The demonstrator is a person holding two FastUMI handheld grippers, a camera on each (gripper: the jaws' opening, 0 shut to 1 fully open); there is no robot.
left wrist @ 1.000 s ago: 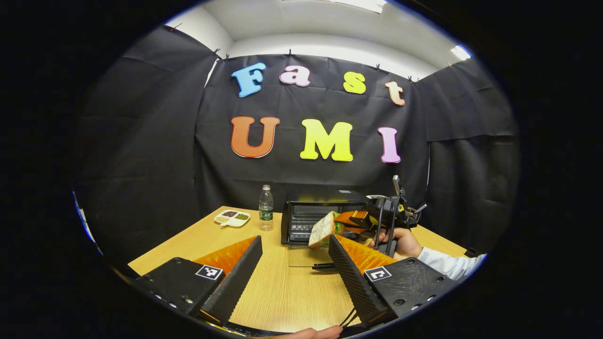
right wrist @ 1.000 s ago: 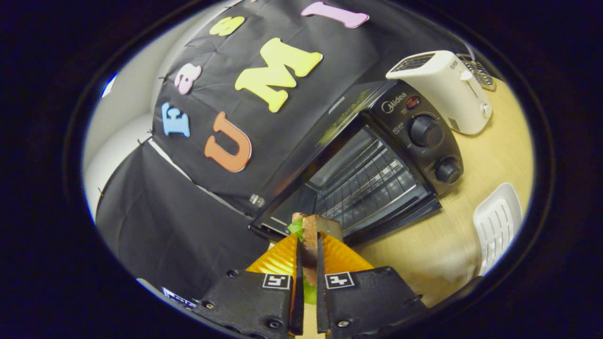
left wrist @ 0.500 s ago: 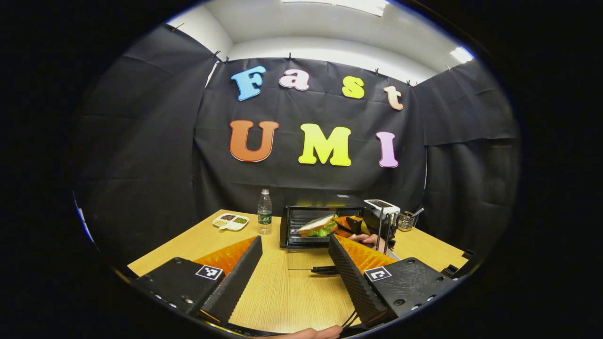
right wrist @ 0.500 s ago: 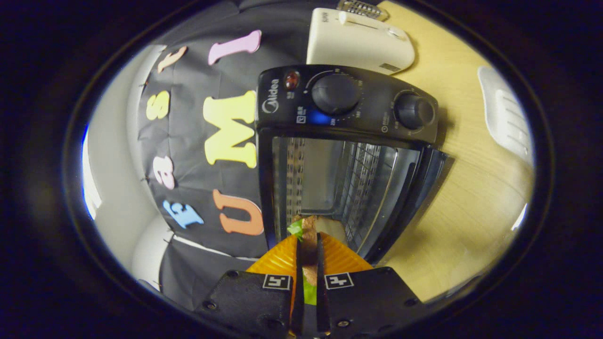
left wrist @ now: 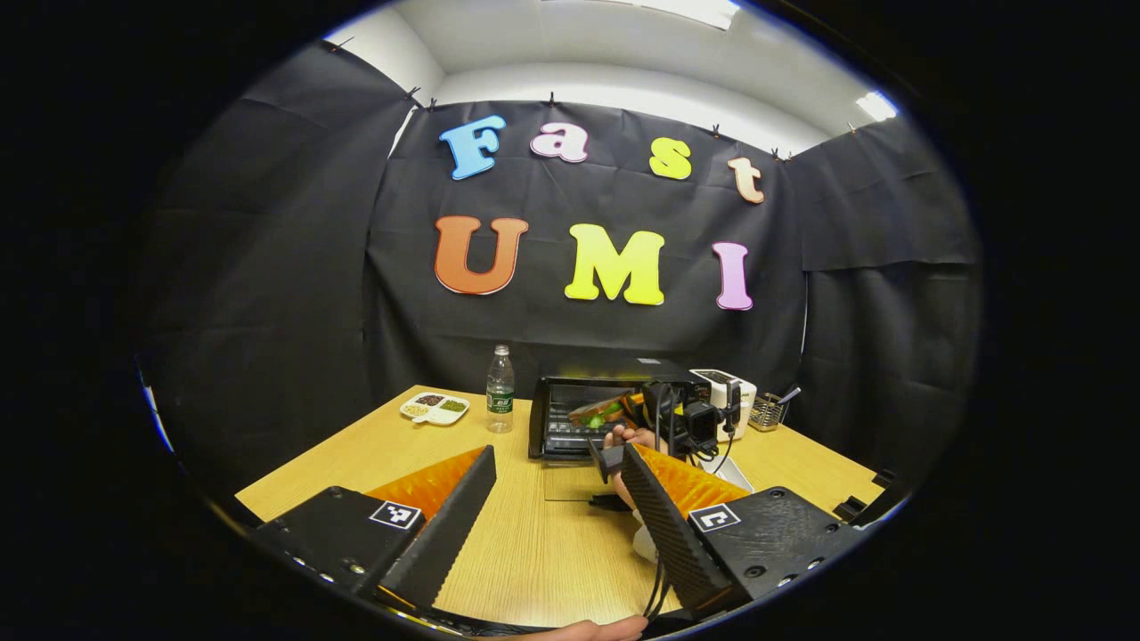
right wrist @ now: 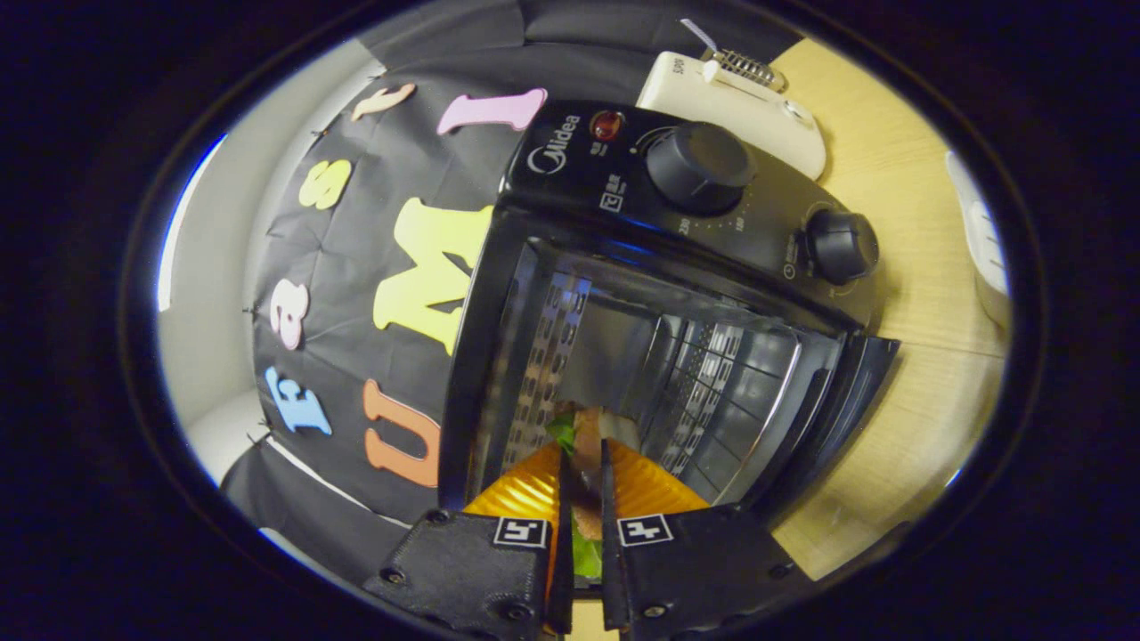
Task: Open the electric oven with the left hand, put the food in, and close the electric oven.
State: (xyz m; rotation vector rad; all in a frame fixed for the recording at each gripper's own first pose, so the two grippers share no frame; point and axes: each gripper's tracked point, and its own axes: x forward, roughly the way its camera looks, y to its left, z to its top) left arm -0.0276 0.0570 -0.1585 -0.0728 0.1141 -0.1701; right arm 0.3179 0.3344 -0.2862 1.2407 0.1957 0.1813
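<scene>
My right gripper (right wrist: 583, 499) clamps the sandwich (right wrist: 583, 436) at the open electric oven's (right wrist: 677, 294) mouth; my left gripper (left wrist: 557, 516) hangs with fingers spread above the table (left wrist: 534, 552).

Left gripper view looks level across the bench (left wrist: 534, 552) from afar; right gripper view, rolled sideways, sits close before the shared oven (right wrist: 659, 294)

Ahead of the left hand-held gripper (left wrist: 545, 525), a clear water bottle (left wrist: 500, 389) stands upright on the wooden counter (left wrist: 534, 552), with a white divided snack dish (left wrist: 435, 409) just to its left. Far right sit a white toaster (left wrist: 732, 388) and a wire basket (left wrist: 768, 413).
</scene>
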